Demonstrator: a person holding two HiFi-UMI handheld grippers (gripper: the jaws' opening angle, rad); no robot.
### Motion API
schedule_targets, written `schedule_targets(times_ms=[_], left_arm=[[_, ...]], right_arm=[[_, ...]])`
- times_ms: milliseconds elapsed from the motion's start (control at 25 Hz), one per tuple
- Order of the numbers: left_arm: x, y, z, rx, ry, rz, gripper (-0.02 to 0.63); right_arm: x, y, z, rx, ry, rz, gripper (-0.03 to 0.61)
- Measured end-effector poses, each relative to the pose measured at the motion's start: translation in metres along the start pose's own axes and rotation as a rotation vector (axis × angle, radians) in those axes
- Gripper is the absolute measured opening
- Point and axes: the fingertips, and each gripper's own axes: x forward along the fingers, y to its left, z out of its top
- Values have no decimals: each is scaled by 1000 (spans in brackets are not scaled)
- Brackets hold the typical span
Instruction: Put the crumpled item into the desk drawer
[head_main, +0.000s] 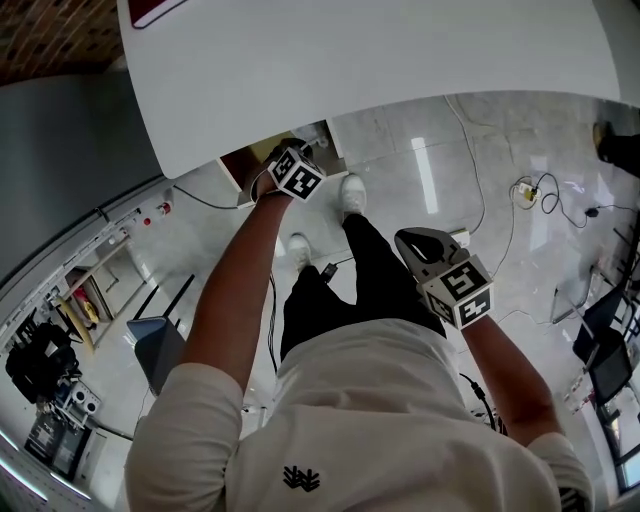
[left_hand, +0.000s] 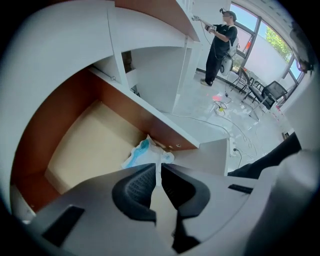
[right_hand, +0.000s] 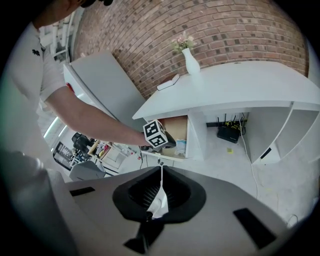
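Left gripper (left_hand: 156, 169) nips crumpled item (left_hand: 144, 152), long axis along drawer (left_hand: 145, 120) wall; right gripper (right_hand: 161, 174) closed, empty.

My left gripper (left_hand: 159, 170) has its jaws close together, covering the lower edge of the crumpled item (left_hand: 144, 153), so I cannot tell whether they pinch it. In the head view the white surface (head_main: 400, 60) hides most of the drawer (head_main: 243, 162) and my left jaws. The distant person (left_hand: 218, 42) is too small to tell what they hold.
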Motion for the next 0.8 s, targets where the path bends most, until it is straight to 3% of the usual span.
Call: schedule_targets(times_ms=[440,800], left_arm=[[-106,-15,-7,-83,-139,-26,28],[-233,-62,-53,-140,-287,-100,28]], right_arm=[[4,59,20,-99,-46,31,35],[-10,138,17,-187,-72,11,35]])
